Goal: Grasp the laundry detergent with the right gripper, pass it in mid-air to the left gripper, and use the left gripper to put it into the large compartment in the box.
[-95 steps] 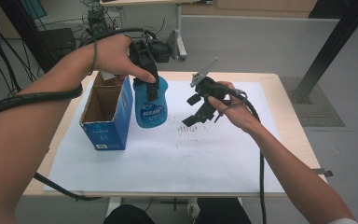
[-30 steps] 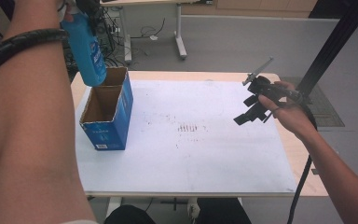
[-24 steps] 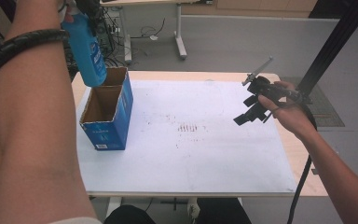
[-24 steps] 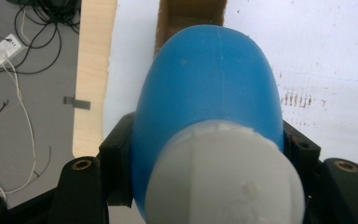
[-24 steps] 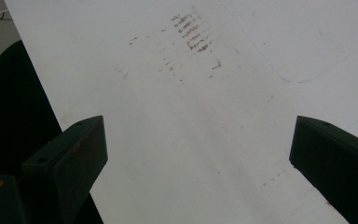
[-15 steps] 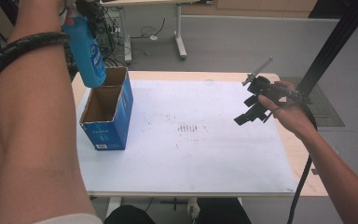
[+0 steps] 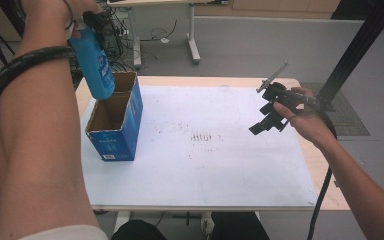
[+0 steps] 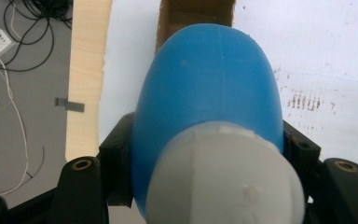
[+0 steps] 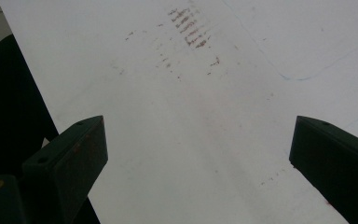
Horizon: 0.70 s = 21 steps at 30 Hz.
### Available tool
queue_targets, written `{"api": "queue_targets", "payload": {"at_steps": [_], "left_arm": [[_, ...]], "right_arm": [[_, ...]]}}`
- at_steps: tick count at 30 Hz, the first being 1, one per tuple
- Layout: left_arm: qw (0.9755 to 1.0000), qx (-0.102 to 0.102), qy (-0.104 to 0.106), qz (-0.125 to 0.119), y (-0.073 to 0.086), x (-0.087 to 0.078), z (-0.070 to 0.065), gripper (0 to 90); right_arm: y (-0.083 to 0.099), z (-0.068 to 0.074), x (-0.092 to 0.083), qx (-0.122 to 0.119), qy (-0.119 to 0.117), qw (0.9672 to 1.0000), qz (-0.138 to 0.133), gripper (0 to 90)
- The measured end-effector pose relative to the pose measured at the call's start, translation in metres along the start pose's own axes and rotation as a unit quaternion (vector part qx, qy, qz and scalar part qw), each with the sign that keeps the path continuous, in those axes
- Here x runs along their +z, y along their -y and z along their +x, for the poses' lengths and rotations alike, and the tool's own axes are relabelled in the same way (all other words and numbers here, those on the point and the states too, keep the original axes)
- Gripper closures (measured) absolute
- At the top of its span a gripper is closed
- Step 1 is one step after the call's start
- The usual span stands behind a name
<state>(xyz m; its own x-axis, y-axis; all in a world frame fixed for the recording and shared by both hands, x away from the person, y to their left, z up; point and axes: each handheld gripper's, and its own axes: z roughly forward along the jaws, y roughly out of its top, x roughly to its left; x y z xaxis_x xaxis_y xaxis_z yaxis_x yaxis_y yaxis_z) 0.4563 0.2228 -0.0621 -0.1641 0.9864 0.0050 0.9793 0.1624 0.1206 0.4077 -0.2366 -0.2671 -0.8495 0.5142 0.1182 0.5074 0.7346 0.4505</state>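
Left gripper clamped tight on the blue bottle, up in the air right over the open box at the left side of the table. Right gripper wide open with nothing in it, off at the right side above the white sheet.

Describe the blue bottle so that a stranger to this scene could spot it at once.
Start at the white-topped table and find the open blue cardboard box at its left edge. Just above the box's opening hangs the blue bottle, gripped by the left tongs. It alone has a white cap.
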Motion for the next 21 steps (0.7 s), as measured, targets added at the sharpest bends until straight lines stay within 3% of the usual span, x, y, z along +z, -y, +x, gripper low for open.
{"api": "queue_targets", "payload": {"at_steps": [12,21], "left_arm": [[0.9996,0.002,0.004,0.027,0.002,0.052,0.013,37.1],[0.9991,0.015,0.007,0.039,0.004,0.09,0.012,37.1]], "right_arm": [[-0.002,0.0,0.005,0.0,0.002,0.9999,0.011,4.2],[-0.005,0.004,0.009,-0.002,0.001,0.9999,0.016,4.3]]}}
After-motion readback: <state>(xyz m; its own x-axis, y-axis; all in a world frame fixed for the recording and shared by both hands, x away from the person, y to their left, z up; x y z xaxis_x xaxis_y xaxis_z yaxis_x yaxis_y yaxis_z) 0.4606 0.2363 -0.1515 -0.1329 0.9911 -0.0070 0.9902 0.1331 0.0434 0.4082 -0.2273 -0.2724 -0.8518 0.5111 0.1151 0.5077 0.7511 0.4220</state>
